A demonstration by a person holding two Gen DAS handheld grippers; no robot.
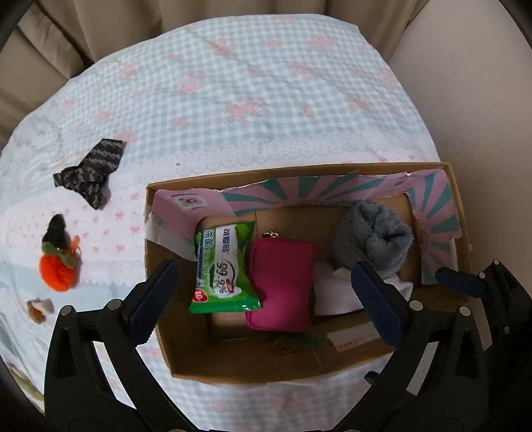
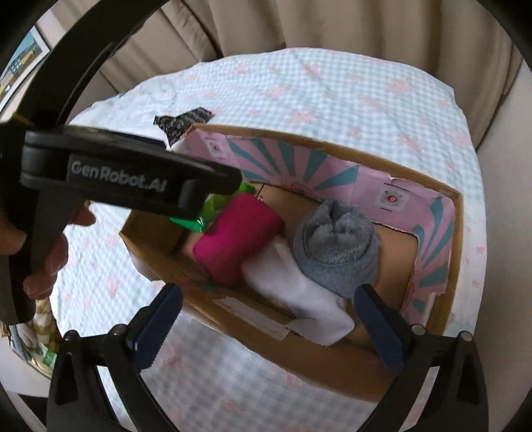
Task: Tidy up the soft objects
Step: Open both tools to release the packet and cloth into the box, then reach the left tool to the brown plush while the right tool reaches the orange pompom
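A cardboard box [image 1: 232, 362] [image 2: 332, 362] stands on the checked cloth. It holds a green wipes pack [image 1: 223, 266], a pink pouch [image 1: 282, 282] [image 2: 236, 236], a rolled grey plush cloth [image 1: 372, 237] [image 2: 335, 246] and a white cloth [image 1: 332, 292] [image 2: 299, 292]. My left gripper [image 1: 266, 299] is open and empty above the box. My right gripper [image 2: 266, 319] is open and empty over the box's near wall. The left gripper's body [image 2: 126, 179] crosses the right wrist view. A dark patterned cloth [image 1: 89, 172] [image 2: 183, 123] and an orange plush toy [image 1: 60, 262] lie left of the box.
A small brownish item [image 1: 40, 309] lies near the table's left edge. Beige curtains [image 1: 66, 43] [image 2: 299, 23] hang behind the table. The right gripper's fingertips [image 1: 459, 282] show at the box's right wall.
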